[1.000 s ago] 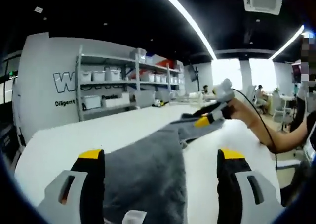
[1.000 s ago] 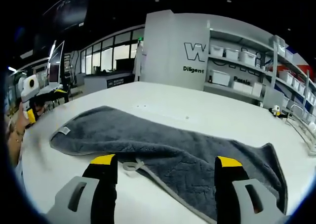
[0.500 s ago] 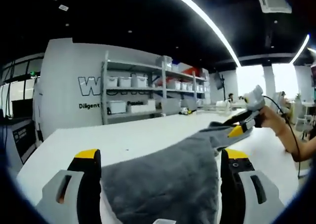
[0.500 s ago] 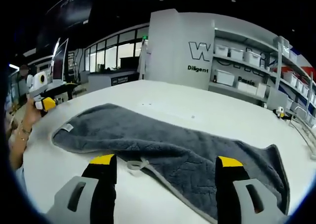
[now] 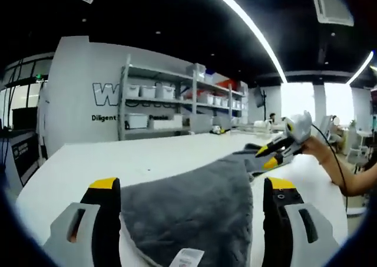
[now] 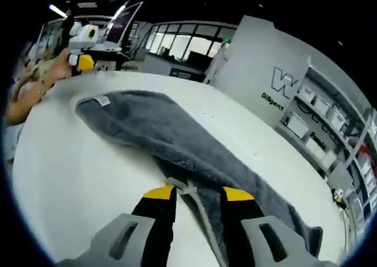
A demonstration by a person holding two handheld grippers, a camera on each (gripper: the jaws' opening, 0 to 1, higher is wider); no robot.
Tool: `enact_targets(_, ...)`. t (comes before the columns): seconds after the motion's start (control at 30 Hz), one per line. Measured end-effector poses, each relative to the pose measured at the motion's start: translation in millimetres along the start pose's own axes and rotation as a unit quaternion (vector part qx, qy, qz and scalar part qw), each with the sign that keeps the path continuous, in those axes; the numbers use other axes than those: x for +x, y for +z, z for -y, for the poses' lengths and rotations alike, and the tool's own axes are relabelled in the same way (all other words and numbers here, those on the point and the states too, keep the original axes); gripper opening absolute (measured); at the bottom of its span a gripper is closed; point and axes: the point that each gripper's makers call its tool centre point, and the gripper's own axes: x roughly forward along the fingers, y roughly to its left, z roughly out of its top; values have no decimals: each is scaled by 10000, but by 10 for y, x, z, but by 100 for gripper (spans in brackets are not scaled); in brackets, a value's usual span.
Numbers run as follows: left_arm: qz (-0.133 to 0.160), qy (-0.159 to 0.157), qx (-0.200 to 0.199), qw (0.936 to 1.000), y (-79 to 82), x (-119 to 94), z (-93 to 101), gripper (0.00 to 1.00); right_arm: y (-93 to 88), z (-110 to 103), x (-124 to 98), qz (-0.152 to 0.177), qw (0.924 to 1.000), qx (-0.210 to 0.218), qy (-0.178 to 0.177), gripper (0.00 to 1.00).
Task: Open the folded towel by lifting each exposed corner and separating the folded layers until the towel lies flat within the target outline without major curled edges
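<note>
Low opposing views, shared towel (image 5: 188, 211)

Grey towel (image 6: 177, 149), white table (image 6: 70, 172), yellow-tipped black tools.

The towel (image 6: 177, 143) is grey cloth, matt, with a soft napped pile, a flat woven hem, a loop at the near edge and a white fabric label (image 5: 187, 258). The table (image 6: 70, 178) looks smooth, white and faintly glossy. Both grippers (image 5: 191, 187) (image 6: 197, 193) have matt grey plastic jaws tipped in yellow.
</note>
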Motion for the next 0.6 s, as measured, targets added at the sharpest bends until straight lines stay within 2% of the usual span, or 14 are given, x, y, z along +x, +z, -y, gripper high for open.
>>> enact_targets(0.1,-14,63,53,10000,11,-25,-52,99,-89,-54,61,-291,9995,-84,27,25)
enact_targets(0.13,-15,46,23,10000,6,-38,-54,99,-140,11,109,-481,9984,-233,-156,23)
enact_targets(0.2,39,32,-111,9999,10,-55,-58,99,-205,25,168,-657,9968,-389,-240,23)
enact_targets(0.27,54,-62,-168,9998,25,-67,-49,99,-253,64,224,-702,9965,-314,-321,25)
enact_targets(0.37,111,-122,-230,9996,42,-77,-44,98,-347,190,273,-787,9953,-183,-539,23)
enact_targets(0.4,104,-131,-226,9996,39,-74,-41,98,-360,207,288,-782,9952,-192,-561,20)
enact_targets(0.47,21,-158,-190,9997,0,-63,-22,98,-394,243,308,-814,9944,-225,-634,6)
enact_targets(0.53,-25,-188,-185,9996,-19,-53,-7,98,-355,236,315,-706,9954,-242,-596,2)
enact_targets(0.6,-41,-240,-201,9995,-27,-45,11,97,-342,208,255,-732,9957,-260,-508,1)
